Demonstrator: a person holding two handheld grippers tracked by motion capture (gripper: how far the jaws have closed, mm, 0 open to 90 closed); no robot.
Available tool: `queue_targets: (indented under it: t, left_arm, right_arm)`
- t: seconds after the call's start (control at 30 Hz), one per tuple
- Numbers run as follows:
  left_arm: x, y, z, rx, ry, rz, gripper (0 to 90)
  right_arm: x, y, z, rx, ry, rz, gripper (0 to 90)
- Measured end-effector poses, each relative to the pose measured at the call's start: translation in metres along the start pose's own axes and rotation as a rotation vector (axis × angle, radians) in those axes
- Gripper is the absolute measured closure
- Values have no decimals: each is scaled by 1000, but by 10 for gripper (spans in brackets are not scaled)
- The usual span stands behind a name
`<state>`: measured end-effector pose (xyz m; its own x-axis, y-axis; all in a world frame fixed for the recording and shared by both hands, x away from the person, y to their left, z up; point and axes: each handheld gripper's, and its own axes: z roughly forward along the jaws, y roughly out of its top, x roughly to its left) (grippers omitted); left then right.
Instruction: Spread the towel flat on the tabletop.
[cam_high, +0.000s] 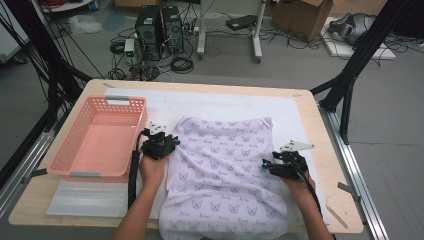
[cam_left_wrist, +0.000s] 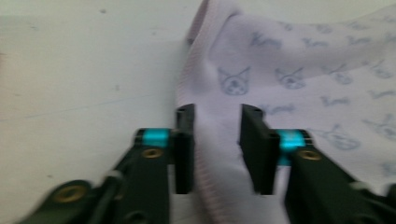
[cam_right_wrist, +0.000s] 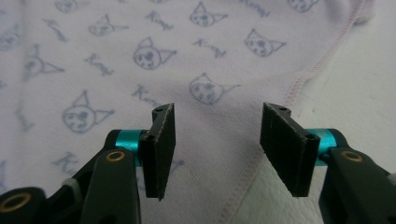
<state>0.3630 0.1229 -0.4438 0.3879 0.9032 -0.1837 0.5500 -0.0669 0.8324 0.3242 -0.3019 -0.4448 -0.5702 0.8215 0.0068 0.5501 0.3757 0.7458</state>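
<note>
One cat-print shirt (cam_high: 225, 170), one pink basket (cam_high: 95, 137), two grippers. The shirt lies flat mid-desk, long axis running from near edge to far edge, hanging over the near edge. The left gripper (cam_left_wrist: 217, 140) straddles its left hem, jaws apart; the right gripper (cam_right_wrist: 217, 149) gapes over the right hem, not pinching.

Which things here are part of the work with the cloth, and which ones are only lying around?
Part of the work:
- printed cloth
- left gripper, jaws over the cloth's hem
- right gripper, open over the cloth's edge

Lying about:
- pink basket
- cardboard box on the floor
- computer towers
</note>
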Motion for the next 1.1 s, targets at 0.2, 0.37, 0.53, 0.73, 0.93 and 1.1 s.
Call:
queue_targets:
  t: [0.2, 0.37, 0.53, 0.73, 0.93, 1.1]
  left_arm:
    - [-7, -5, -9, 33, -87, 45, 470]
    - [-12, -8, -17, 47, -102, 71, 442]
    - [-15, -20, -19, 85, -116, 94, 411]
    - [-21, -26, -18, 106, -54, 151, 486]
    - [-25, -22, -14, 102, -40, 162, 866]
    - [-13, -3, -8, 0, 74, 78, 868]
  right_arm:
    - [-1, 6, 6, 37, -6, -13, 872]
    - [-15, 18, 18, 21, -51, -1, 882]
    - [-30, 22, 27, -46, -165, 81, 883]
    - [-22, 21, 22, -73, -176, 78, 741]
    - [-16, 11, -4, -90, -103, 82, 609]
    - [-11, -3, -20, -91, -44, 72, 569]
